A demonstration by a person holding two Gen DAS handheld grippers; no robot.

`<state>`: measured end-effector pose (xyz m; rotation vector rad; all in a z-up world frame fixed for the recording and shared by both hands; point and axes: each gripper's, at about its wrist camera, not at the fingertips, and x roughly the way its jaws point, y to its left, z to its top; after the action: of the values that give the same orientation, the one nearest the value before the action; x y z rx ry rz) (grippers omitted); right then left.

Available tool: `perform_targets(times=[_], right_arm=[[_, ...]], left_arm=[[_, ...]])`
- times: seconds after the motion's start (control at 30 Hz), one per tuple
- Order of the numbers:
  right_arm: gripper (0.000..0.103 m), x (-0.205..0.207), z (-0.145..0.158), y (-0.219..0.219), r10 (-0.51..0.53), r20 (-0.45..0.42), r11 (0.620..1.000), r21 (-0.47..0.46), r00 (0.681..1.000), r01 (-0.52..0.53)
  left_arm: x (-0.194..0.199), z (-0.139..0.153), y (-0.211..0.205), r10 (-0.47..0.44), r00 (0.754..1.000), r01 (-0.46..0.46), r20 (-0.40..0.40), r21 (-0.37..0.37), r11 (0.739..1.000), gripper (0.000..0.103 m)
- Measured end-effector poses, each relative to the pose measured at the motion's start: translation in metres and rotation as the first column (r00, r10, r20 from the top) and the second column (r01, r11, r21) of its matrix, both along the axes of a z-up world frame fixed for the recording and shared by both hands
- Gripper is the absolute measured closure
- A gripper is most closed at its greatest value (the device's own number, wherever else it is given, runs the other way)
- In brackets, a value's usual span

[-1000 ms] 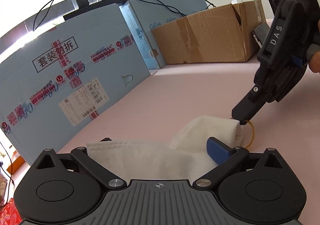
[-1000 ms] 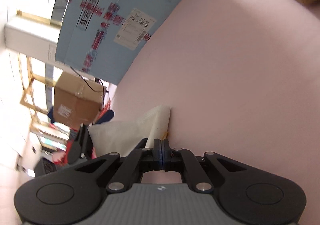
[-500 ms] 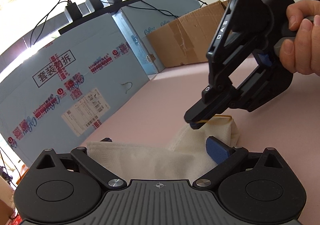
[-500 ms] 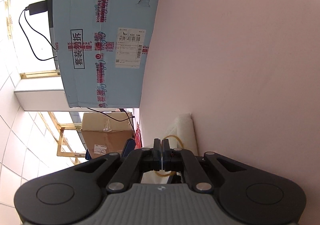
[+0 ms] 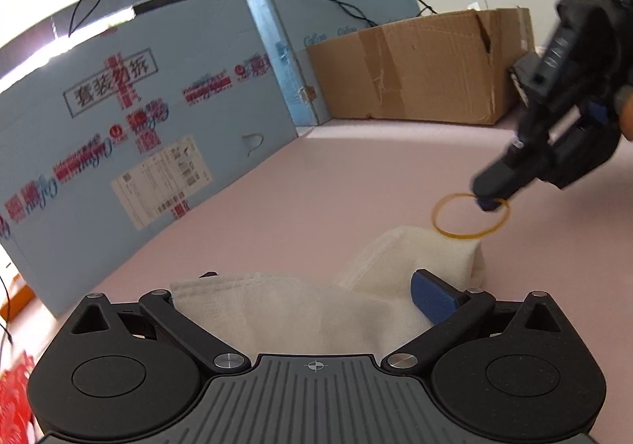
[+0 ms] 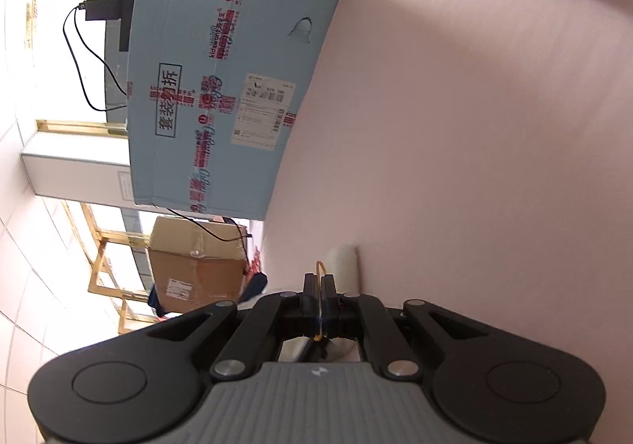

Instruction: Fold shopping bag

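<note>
The folded cream shopping bag (image 5: 300, 305) lies on the pink table between the wide-spread fingers of my left gripper (image 5: 312, 282), whose blue right pad (image 5: 429, 295) rests against the cloth. The rolled end of the bag (image 5: 455, 254) points away from me. My right gripper (image 5: 488, 201) is shut on a yellow rubber band (image 5: 469, 220) and holds it in the air just above the rolled end. In the right wrist view the band (image 6: 318, 270) shows edge-on between the closed fingertips, with the bag's end (image 6: 344, 260) beyond.
A blue printed carton (image 5: 150, 119) stands along the left. A brown cardboard box (image 5: 419, 68) stands at the back right. The pink table (image 5: 356, 175) stretches between them.
My right gripper has lifted the rubber band off the bag's end and moved right and away; the band now hangs free as an open loop. The left gripper has stayed on the bag.
</note>
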<state>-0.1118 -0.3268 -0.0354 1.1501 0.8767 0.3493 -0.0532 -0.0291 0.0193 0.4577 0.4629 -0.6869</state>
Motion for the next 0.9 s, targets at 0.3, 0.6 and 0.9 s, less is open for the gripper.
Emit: perform_targets(times=[0.3, 0.6, 0.9], right_arm=[[0.102, 0.002, 0.006, 0.018, 0.114, -0.016, 0.975, -0.191, 0.993, -0.115], [0.096, 0.006, 0.010, 0.028, 0.162, -0.015, 0.964, -0.210, 0.987, -0.162], [0.089, 0.013, 0.041, 0.064, 0.326, 0.003, 0.827, -0.485, 0.945, -0.283]], left_arm=[[0.006, 0.000, 0.003, 0.048, 0.999, -0.048, -0.015, -0.009, 0.999, 0.000], [-0.020, 0.003, -0.006, -0.090, 0.991, 0.088, 0.094, 0.022, 0.996, 0.001], [-0.011, 0.000, -0.007, -0.076, 0.997, 0.076, 0.033, 0.014, 0.997, 0.001]])
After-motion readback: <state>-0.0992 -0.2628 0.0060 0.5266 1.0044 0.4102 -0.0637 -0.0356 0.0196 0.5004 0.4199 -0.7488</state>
